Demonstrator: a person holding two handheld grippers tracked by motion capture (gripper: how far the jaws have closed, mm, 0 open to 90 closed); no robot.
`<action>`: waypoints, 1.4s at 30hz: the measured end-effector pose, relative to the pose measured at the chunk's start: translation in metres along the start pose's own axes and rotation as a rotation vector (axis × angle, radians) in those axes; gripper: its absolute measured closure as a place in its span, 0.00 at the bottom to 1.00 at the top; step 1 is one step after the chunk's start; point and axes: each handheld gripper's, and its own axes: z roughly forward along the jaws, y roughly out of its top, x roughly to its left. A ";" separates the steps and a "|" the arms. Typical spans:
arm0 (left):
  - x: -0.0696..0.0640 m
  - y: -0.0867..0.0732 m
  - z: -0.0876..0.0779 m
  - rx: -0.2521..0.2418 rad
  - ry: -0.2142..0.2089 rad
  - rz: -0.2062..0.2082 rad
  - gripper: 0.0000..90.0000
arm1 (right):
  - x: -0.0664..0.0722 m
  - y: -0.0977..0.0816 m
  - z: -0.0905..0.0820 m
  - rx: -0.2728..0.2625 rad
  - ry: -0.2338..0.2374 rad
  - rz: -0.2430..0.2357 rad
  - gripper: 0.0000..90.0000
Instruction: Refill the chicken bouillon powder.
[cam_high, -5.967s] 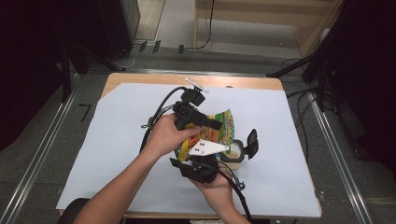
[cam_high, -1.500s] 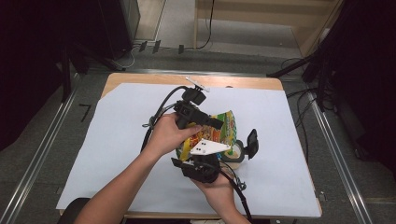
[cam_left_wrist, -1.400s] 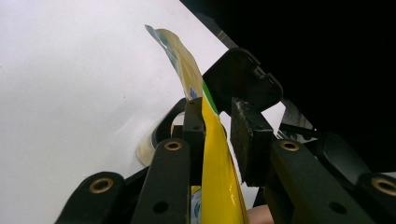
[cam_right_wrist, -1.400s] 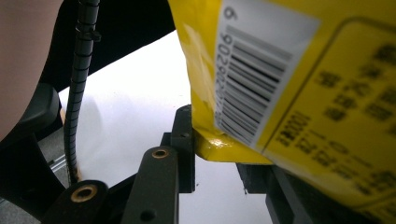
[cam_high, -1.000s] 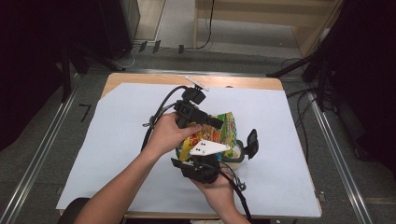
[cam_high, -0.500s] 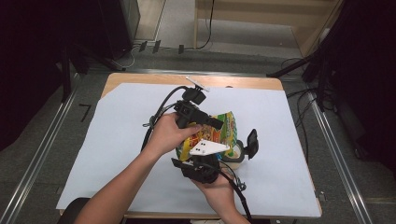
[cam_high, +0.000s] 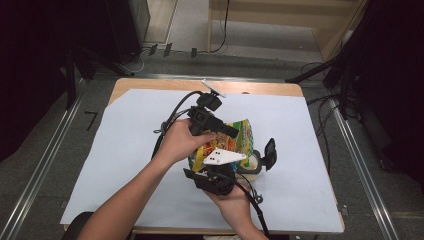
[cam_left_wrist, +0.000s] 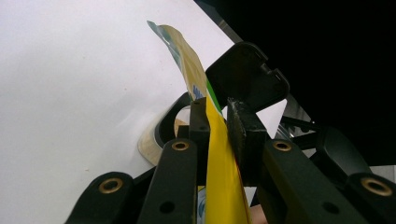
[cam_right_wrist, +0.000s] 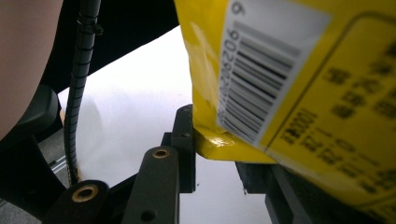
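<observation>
Yellow crinkly plastic snack bag (cam_high: 231, 141) sits mid-table; left gripper (cam_left_wrist: 218, 122), at its ten o'clock, has just been closing, jaws narrow, pinching its edge; right gripper (cam_right_wrist: 219, 140) clamps a corner

free: white sheet (cam_high: 125, 165) left and front | blocked: open-lidded container (cam_high: 256, 161) right of snack bag (cam_high: 235, 137)

Snack bag (cam_high: 235, 137) at table (cam_high: 150, 87) centre, above paper sheet (cam_high: 125, 150). Left gripper (cam_high: 220, 131) behind bag, right gripper (cam_high: 212, 177) before it, both clamped on bag edges. Open-lidded container (cam_high: 252, 162) just right of bag, on sheet.
</observation>
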 end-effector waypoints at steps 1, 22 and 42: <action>0.001 0.001 0.000 0.004 -0.001 0.001 0.90 | 0.000 0.000 0.000 0.001 0.002 0.003 0.81; 0.007 0.004 0.003 0.008 -0.023 -0.018 0.90 | -0.003 0.003 0.001 0.015 -0.006 0.010 0.80; -0.002 0.005 0.003 0.003 0.006 0.011 0.89 | -0.003 0.003 -0.003 0.004 0.008 0.019 0.81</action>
